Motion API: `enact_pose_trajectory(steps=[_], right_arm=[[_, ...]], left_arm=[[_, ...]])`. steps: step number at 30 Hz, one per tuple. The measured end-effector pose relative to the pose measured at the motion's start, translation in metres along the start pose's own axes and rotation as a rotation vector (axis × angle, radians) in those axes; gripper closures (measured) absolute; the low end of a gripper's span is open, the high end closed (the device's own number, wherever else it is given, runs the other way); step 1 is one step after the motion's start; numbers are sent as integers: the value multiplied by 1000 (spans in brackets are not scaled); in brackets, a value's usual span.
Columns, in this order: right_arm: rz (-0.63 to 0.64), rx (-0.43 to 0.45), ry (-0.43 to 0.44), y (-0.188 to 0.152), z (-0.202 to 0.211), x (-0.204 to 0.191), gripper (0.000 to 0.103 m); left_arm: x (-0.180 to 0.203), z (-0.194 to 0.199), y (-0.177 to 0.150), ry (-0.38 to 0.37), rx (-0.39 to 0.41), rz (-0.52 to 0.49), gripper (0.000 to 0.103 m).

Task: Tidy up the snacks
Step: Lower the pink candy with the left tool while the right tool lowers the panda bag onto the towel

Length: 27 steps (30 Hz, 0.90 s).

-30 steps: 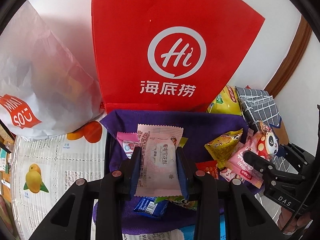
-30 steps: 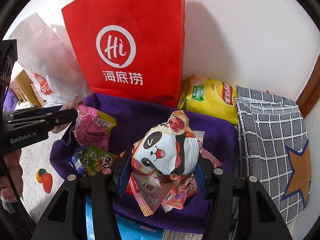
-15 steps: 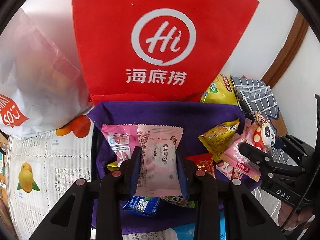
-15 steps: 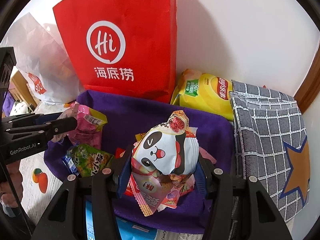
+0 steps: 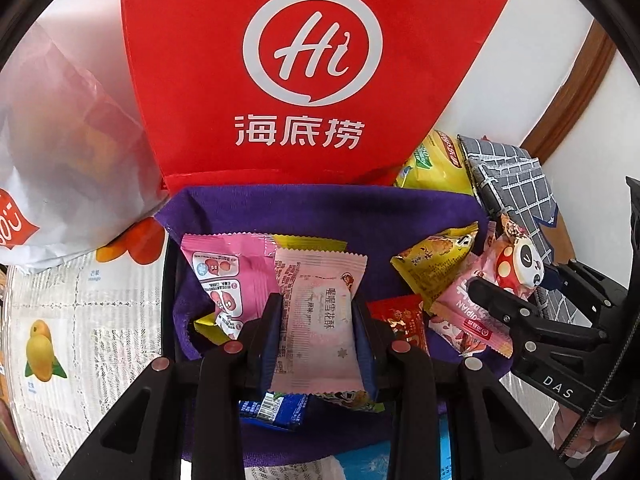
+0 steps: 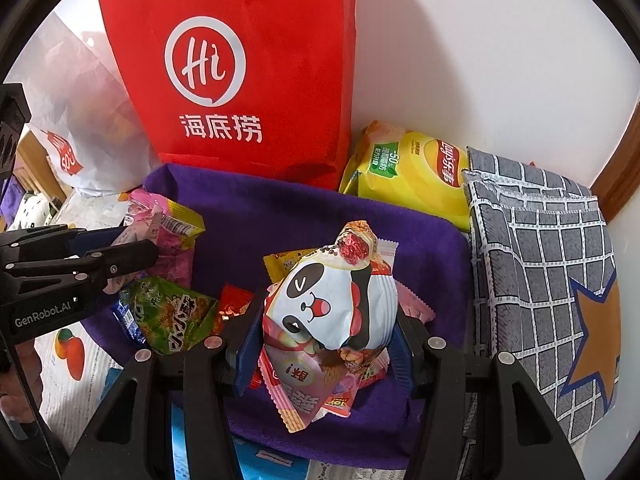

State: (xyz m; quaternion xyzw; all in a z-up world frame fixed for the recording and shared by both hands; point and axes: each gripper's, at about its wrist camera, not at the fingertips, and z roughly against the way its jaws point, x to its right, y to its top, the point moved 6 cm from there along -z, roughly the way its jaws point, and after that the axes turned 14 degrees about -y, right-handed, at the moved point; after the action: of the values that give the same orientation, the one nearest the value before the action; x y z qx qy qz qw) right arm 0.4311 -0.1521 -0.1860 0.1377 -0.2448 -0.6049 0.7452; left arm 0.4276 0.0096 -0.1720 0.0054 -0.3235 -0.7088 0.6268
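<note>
My left gripper (image 5: 318,312) is shut on a pale pink snack packet (image 5: 320,320), held just above the purple cloth (image 5: 320,212). Under it lie a bright pink packet (image 5: 224,268), a blue packet (image 5: 276,410) and a red packet (image 5: 400,320). My right gripper (image 6: 324,316) is shut on a puffy panda-print bag (image 6: 328,304), over a heap of pink and red packets (image 6: 300,392) on the cloth (image 6: 280,216). From the right wrist camera, the left gripper (image 6: 132,256) and its packet show at left, beside a green packet (image 6: 172,316). The right gripper (image 5: 492,300) shows at right in the left wrist view.
A tall red paper bag (image 5: 312,72) stands against the wall behind the cloth, with a white plastic bag (image 5: 52,140) to its left. A yellow crisp bag (image 6: 412,168) and a folded grey checked cloth (image 6: 540,264) lie at right. A fruit-print sheet (image 5: 80,320) covers the table at left.
The left gripper with its pink packet has tipped slightly, so the red bag and the packets below have shifted in view. The right gripper keeps its hold on the panda bag, almost still.
</note>
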Motion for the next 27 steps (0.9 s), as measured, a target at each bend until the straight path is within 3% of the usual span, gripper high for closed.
enact_pose_trajectory(steps=[27], right_arm=[[7,-21,-57,-1,-16,6,48]], left_arm=[[1,-9,0,17,-7,-16,67]])
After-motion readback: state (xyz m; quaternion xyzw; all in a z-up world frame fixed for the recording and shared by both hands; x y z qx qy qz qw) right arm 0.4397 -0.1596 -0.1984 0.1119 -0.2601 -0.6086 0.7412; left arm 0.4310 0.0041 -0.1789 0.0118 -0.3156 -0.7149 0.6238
